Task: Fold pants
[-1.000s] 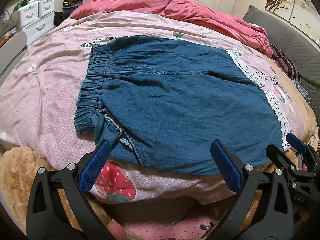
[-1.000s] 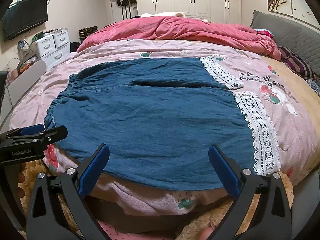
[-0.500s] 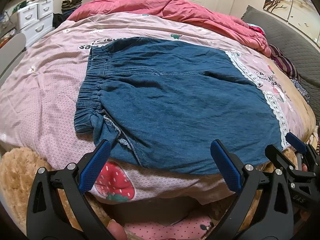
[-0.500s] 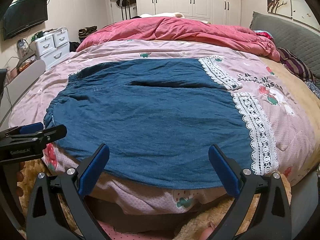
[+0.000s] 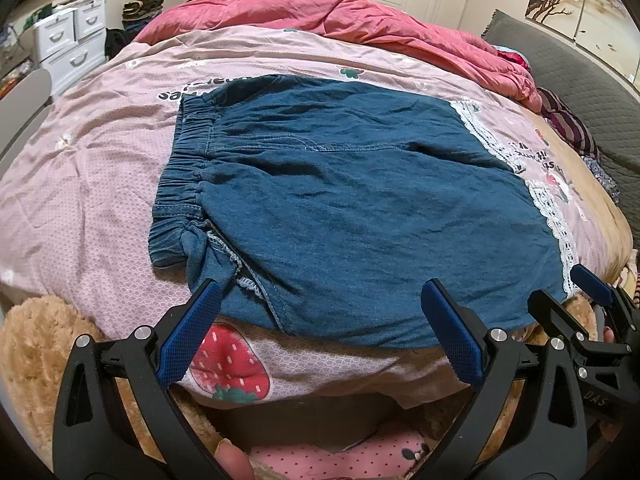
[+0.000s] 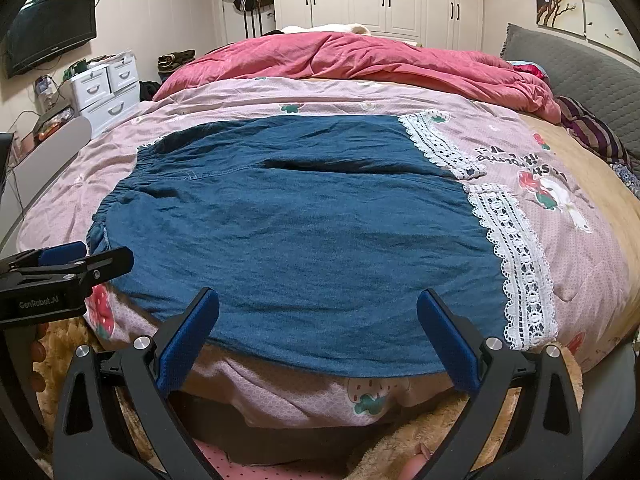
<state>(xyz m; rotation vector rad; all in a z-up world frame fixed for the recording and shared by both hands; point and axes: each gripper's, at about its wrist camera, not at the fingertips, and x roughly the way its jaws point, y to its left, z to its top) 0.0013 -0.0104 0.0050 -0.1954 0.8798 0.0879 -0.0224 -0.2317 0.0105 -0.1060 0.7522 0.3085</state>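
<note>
— Where are the pants [image 5: 360, 216]?
— Spread flat on the pink bedspread [image 5: 92, 176], waistband left, lace hems right.
— And the grippers?
— Left gripper [image 5: 320, 332] and right gripper [image 6: 318, 336] both gape wide, empty, at the near edge. No fold begun, I'd say; next, pinch that edge.

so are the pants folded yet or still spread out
Spread out: the pants lie flat across the bed cover, waistband and lace hems at opposite ends.

My left gripper [image 5: 320, 320] hangs with its jaws spread wide. My right gripper [image 6: 318, 330] is spread too, just beside it.
</note>
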